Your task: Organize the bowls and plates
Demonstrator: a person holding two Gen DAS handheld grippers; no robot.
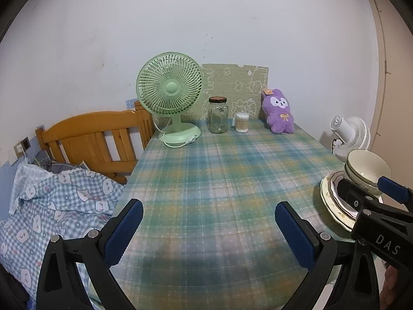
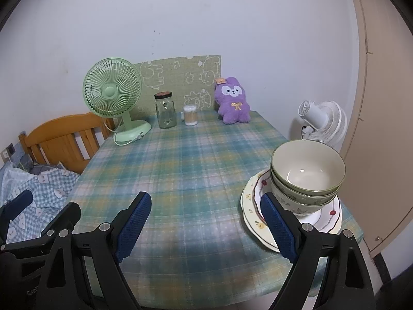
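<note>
- Nested pale green ceramic bowls [image 2: 307, 178] sit on stacked white floral-rimmed plates [image 2: 327, 219] at the near right edge of the plaid-clothed bench [image 2: 193, 168].
- Right gripper [image 2: 206, 226]: jaws wide, empty, just left of the plates.
- Left gripper [image 1: 209, 228]: jaws wide, empty, over bare cloth.

Three bowls [image 2: 307, 178]; two plates [image 2: 254, 206]; two fans [image 2: 112, 90].

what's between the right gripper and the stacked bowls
Nothing visible. The right gripper is open and empty over bare tablecloth; its right finger sits just before the plates under the bowls. Fan, jar and plush stand far back by the wall.
</note>
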